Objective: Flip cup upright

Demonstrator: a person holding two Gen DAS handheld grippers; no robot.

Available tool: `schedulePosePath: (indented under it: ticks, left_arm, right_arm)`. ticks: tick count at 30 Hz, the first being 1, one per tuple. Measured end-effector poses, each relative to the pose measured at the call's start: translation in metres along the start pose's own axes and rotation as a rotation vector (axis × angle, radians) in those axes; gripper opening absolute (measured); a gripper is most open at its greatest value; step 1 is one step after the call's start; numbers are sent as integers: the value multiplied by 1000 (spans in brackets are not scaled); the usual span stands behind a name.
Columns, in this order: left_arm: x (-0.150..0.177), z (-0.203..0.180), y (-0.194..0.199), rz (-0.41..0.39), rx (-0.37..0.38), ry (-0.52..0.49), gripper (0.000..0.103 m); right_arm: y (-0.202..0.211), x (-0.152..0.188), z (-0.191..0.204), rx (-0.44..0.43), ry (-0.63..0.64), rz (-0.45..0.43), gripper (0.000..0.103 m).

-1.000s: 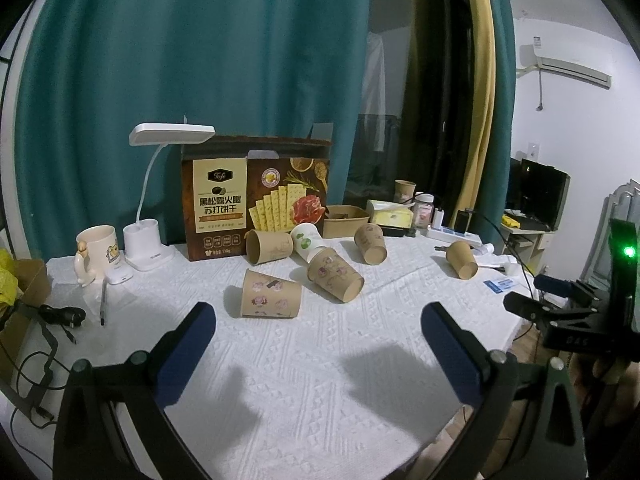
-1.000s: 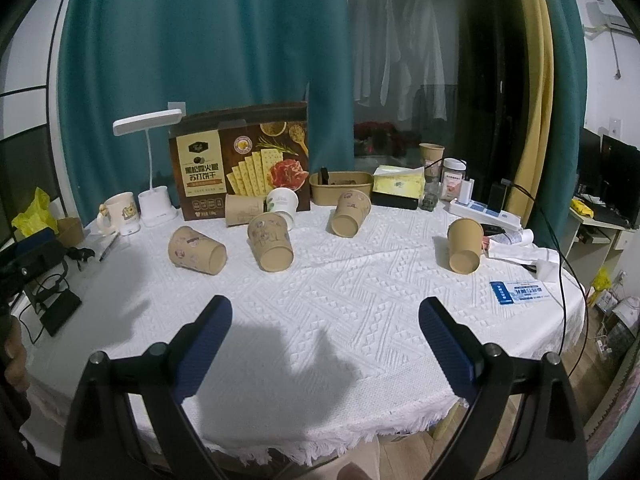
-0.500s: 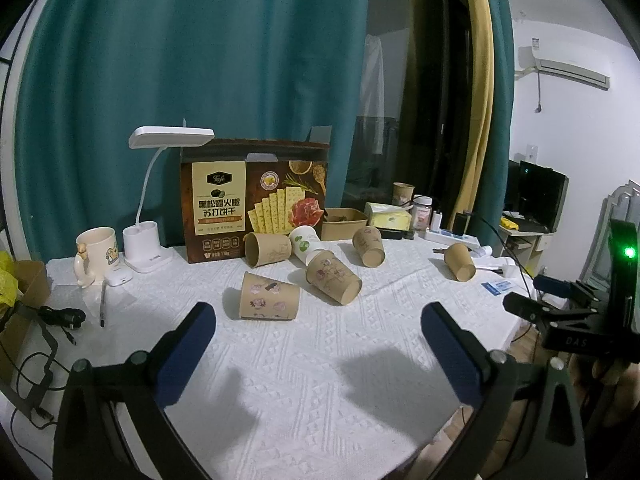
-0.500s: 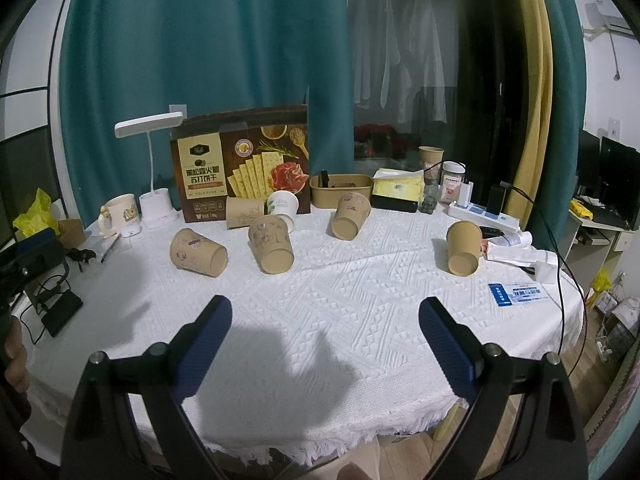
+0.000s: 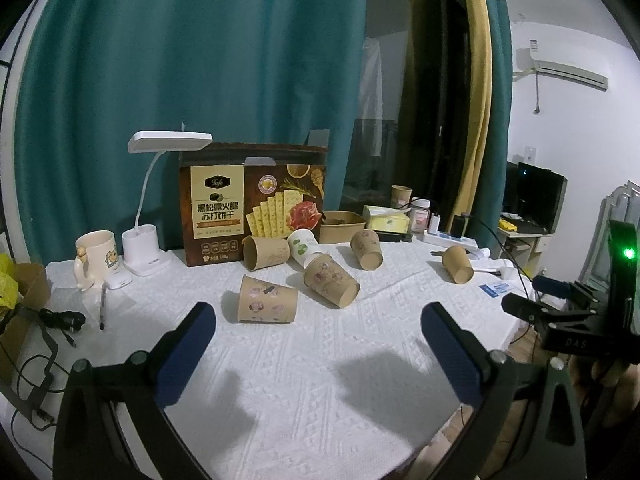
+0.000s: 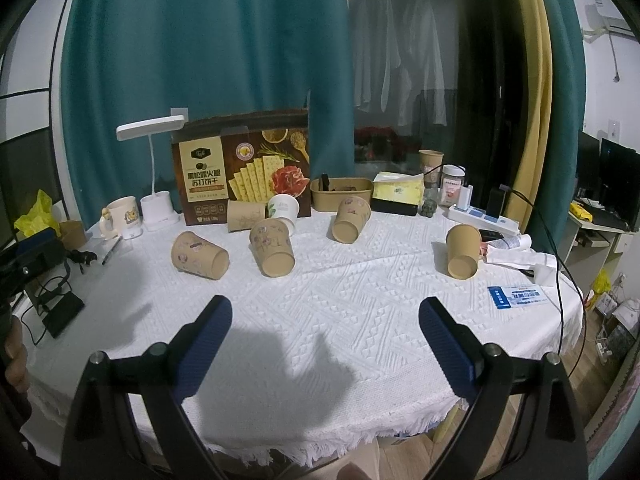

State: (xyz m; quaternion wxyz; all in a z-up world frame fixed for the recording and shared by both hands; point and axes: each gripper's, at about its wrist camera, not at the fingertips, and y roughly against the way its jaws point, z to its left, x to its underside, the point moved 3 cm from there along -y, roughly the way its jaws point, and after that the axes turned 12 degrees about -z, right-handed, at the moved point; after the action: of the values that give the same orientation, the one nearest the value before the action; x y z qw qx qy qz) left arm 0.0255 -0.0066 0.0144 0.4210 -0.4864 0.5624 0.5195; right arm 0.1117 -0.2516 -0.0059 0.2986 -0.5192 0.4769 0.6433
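Note:
Several brown paper cups lie on their sides on the white tablecloth (image 6: 360, 280). In the left wrist view the nearest is a stickered cup (image 5: 268, 300), with another (image 5: 330, 284) just right of it. My left gripper (image 5: 316, 320) is open and empty, hovering short of these two. In the right wrist view the stickered cups (image 6: 198, 256) (image 6: 272, 246) lie ahead to the left, a third (image 6: 350, 220) lies farther back, and a plain one (image 6: 462, 252) lies to the right. My right gripper (image 6: 324, 316) is open with nothing between its fingers, and sits over bare cloth.
A cracker box (image 6: 240, 168), a white desk lamp (image 6: 154, 168), a mug (image 6: 122, 214), a brown tray (image 6: 342, 194), a tissue box (image 6: 398, 188) and a power strip (image 6: 480, 216) line the back. Cables (image 5: 36, 344) lie at the left. A blue card (image 6: 518, 296) lies near the right edge.

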Motion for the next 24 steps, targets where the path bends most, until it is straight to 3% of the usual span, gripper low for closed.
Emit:
schedulePosePath:
  ticks: [24]
  left_arm:
    - [2,1,-2,7,-10,-15,102]
  right_arm:
    - [1,0,0,-1,-1,-4,93]
